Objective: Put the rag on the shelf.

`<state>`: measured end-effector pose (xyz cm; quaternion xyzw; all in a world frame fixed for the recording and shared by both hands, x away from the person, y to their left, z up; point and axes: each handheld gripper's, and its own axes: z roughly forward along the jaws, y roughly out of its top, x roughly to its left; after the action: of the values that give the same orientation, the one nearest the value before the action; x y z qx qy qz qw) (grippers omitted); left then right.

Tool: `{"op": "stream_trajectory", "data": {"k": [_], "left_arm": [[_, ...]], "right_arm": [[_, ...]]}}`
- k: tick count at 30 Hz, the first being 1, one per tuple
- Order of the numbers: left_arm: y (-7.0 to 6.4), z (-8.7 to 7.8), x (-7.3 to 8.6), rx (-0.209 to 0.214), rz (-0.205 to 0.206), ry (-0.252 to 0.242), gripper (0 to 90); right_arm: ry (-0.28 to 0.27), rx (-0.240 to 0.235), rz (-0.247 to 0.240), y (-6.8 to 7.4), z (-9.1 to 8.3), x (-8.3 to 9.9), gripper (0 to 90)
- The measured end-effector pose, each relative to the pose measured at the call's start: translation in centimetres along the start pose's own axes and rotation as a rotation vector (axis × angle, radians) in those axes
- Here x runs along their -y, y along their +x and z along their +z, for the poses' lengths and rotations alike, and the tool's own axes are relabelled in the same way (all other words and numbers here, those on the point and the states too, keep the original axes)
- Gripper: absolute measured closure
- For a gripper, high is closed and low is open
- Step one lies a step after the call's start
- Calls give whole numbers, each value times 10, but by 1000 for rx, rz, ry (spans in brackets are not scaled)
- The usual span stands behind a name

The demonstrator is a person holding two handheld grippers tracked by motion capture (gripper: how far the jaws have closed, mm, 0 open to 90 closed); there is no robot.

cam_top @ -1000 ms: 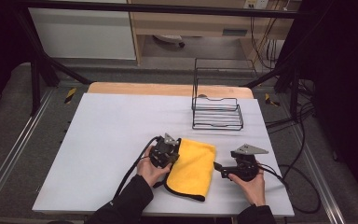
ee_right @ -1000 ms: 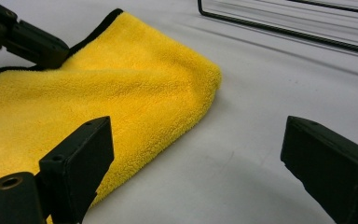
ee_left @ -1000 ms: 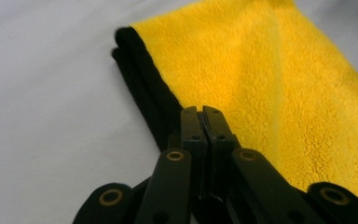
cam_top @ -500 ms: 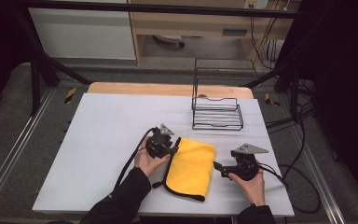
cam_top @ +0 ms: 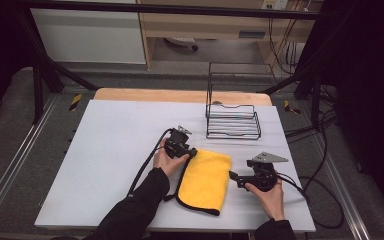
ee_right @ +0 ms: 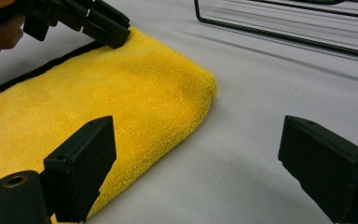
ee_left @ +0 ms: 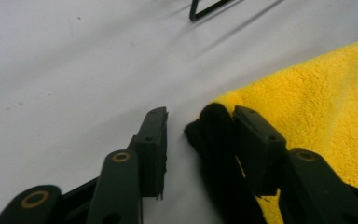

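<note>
A folded yellow cloth [cam_top: 205,180] with a black hem lies flat on the white table [cam_top: 105,150], near the front edge. My left gripper [cam_top: 194,152] is at the cloth's far left corner. In the left gripper view the left gripper [ee_left: 200,126] has its jaws a little apart, with the black-hemmed corner [ee_left: 209,123] between them against the right-hand jaw and a slim gap to the other. My right gripper [cam_top: 232,176] rests just right of the cloth. Its jaws [ee_right: 196,135] stand wide open, one over the yellow cloth [ee_right: 98,102], one over bare table.
A black wire rack [cam_top: 232,122] stands behind the cloth at the table's back right. Cables trail from both grippers, the right one off the table's right side. The left gripper [ee_right: 112,30] appears at the top left of the right gripper view.
My left gripper has moved away from me along the cloth's left side to its far left corner. The right gripper and the cloth have stayed put.
</note>
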<state>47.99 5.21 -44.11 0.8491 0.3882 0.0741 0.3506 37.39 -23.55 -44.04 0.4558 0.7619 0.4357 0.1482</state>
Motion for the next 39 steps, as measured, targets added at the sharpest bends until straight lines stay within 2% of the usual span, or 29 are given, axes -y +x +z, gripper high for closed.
{"op": "stream_trajectory", "data": {"k": [4, 8, 9, 14, 17, 18, 19, 22, 23, 26, 30, 36, 39], "left_arm": [[-4, 1, 0, -1, 3, 9, 664], [0, 1, 0, 32, -30, 25, 684], [0, 1, 0, 37, -31, 29, 719], [-7, 1, -3, 11, 5, 48, 760], [-8, 1, -3, 3, 16, 50, 766], [-8, 1, -3, 3, 16, 49, 766], [-8, 1, -3, 1, 20, 48, 766], [-11, 1, -2, -16, 46, 45, 766], [-12, 1, -2, -19, 53, 43, 767], [-11, 1, -1, -16, 54, 33, 766], [-8, 1, 1, 2, 53, 21, 765], [-9, 2, 1, -5, 65, 17, 762], [-9, 2, 1, -3, 65, 18, 762]], "right_arm": [[-3, -6, 13, -2, 5, -3, 133], [-1, -8, 21, -2, 10, -6, 139], [5, -7, 27, -4, 14, -9, 144], [26, 4, 37, -6, 26, -13, 170], [31, 8, 43, -6, 34, -17, 230], [33, 15, 46, -7, 38, -19, 293], [33, 15, 46, -7, 38, -19, 293], [46, 30, 55, -9, 43, -22, 401], [57, 41, 64, -10, 45, -23, 467], [79, 47, 72, -11, 47, -22, 506], [107, 31, 94, -10, 49, -21, 583], [120, -7, 153, -6, 52, -20, 752], [124, -19, 168, -6, 52, -20, 777]]}}
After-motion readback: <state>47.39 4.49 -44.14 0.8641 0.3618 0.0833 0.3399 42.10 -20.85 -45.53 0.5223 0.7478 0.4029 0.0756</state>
